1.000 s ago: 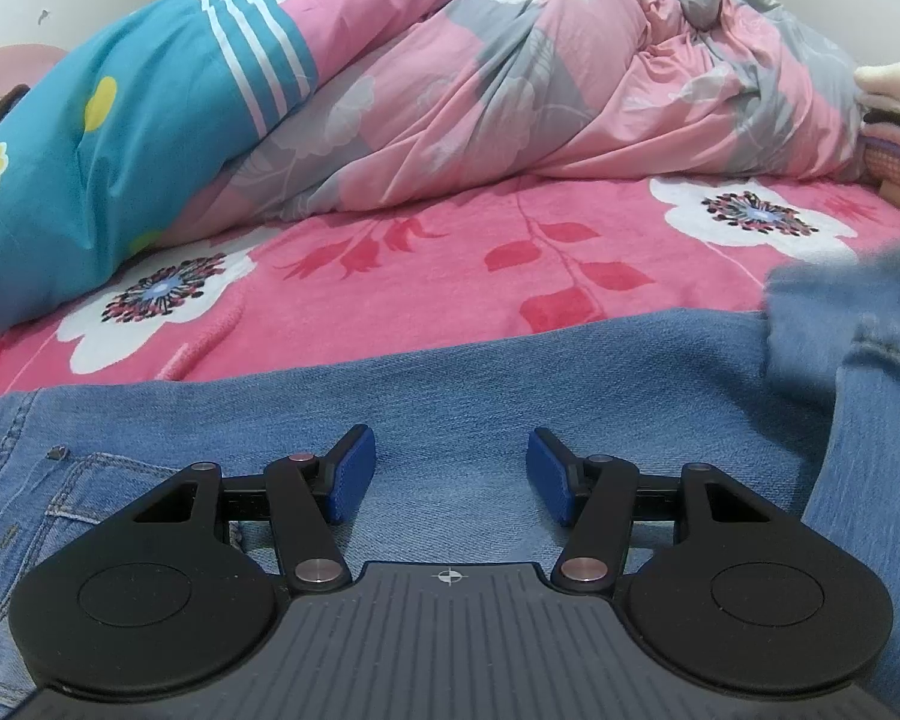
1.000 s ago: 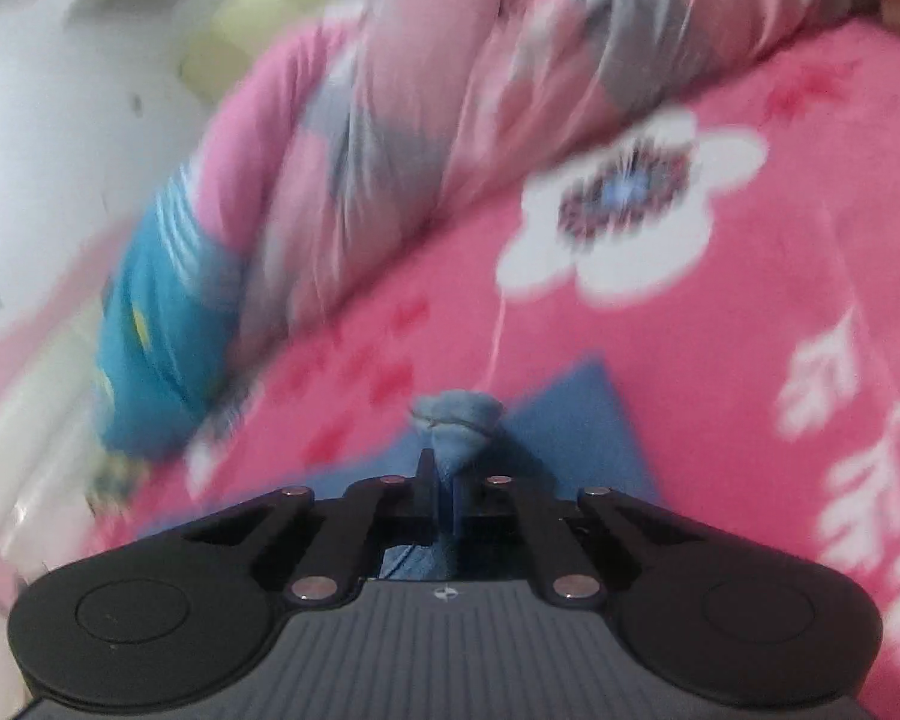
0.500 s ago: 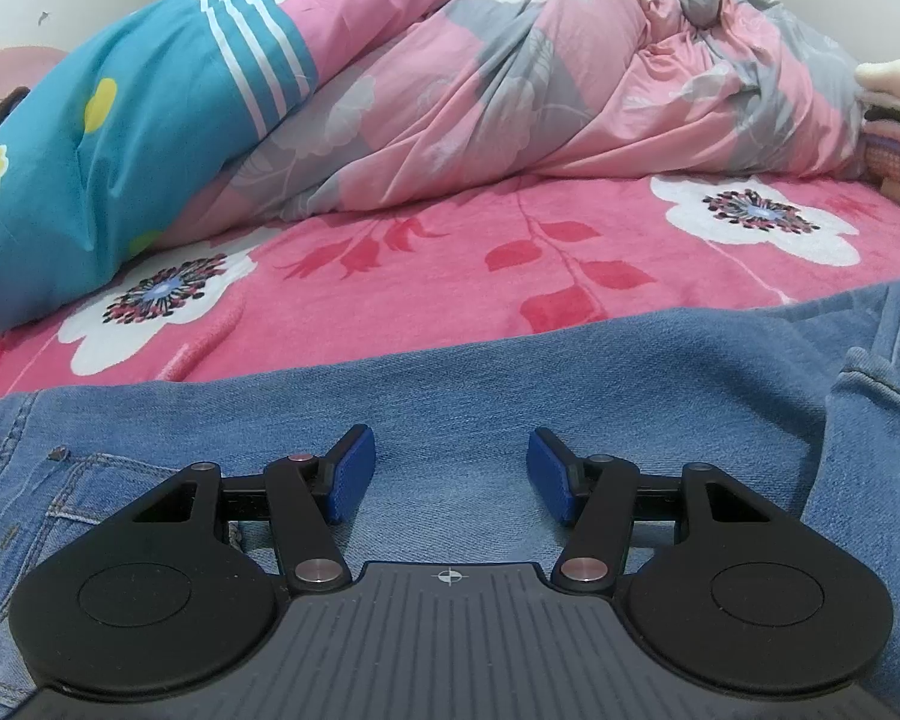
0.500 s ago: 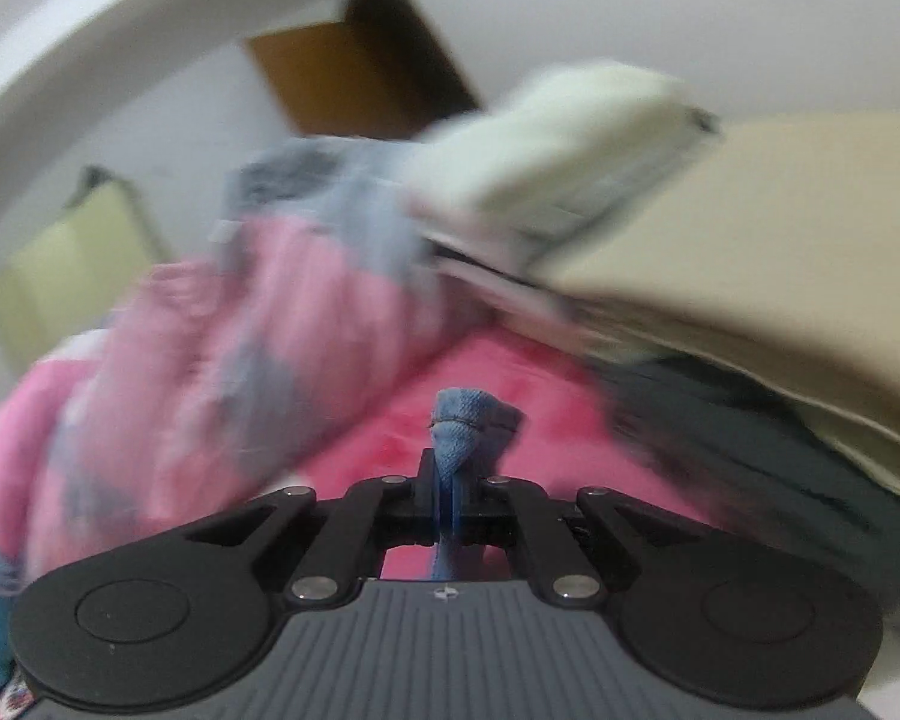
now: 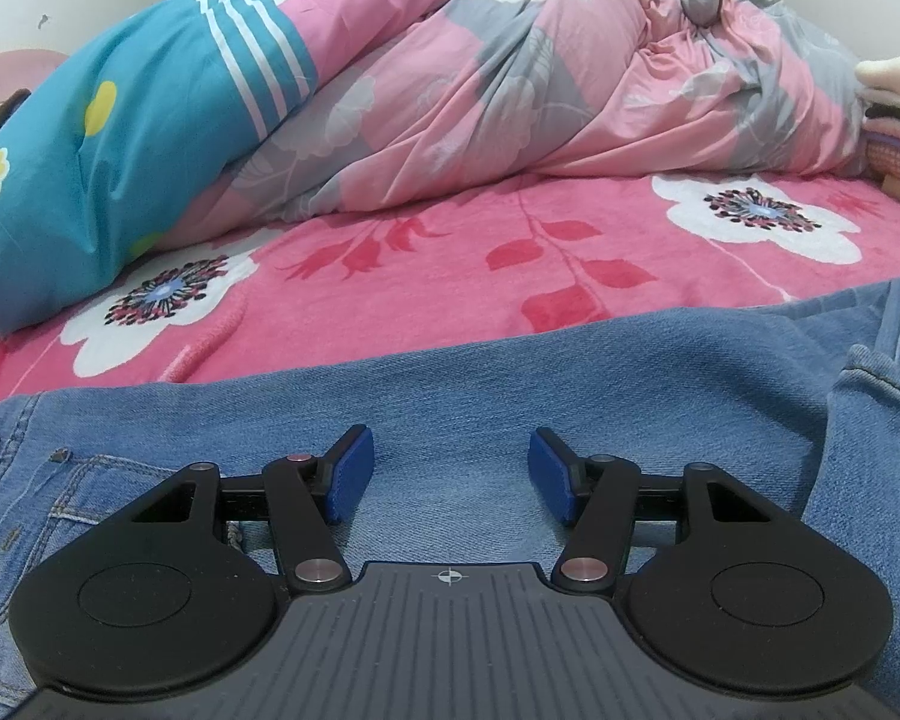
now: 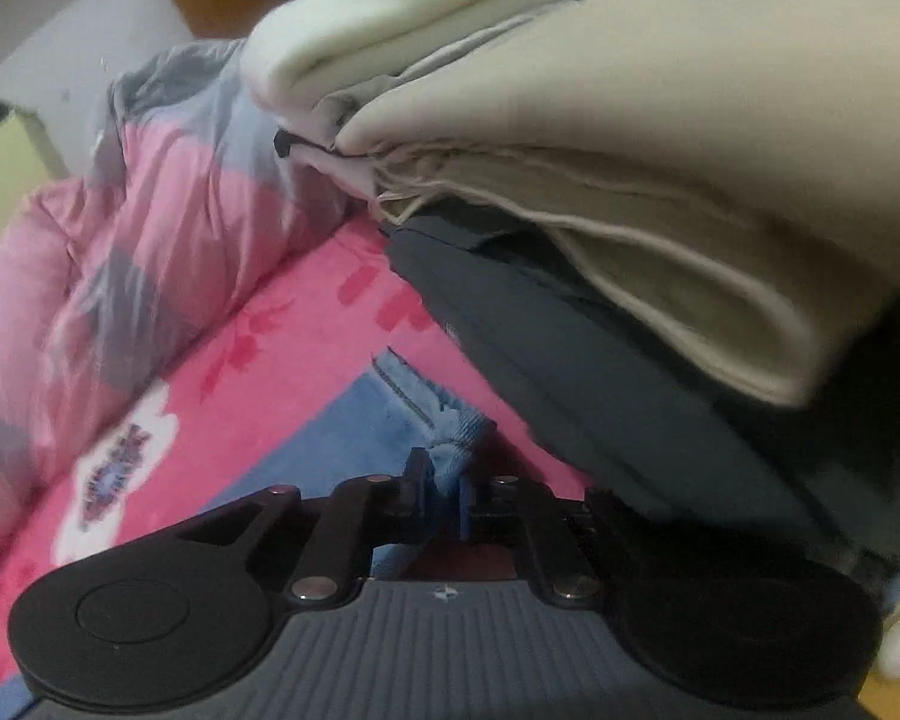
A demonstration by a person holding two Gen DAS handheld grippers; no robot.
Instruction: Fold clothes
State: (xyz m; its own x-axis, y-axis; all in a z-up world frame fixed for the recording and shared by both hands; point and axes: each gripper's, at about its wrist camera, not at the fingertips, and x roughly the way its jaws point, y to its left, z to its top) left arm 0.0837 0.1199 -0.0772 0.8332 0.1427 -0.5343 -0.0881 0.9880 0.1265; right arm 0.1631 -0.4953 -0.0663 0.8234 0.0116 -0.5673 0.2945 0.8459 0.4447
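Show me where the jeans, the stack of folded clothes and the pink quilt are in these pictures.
jeans [image 5: 510,384]: left wrist view, flat denim of the leg.
stack of folded clothes [image 6: 660,90]: right wrist view, top beige piece.
pink quilt [image 5: 510,90]: left wrist view, bunched middle.

Blue denim jeans [image 5: 510,396], pink floral bedsheet [image 5: 450,276]

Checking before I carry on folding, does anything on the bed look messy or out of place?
Mostly tidy. The jeans lie flat, but the pink quilt is heaped unfolded at the back, and the folded stack sits close to the denim hem between the right gripper fingers, now opening.
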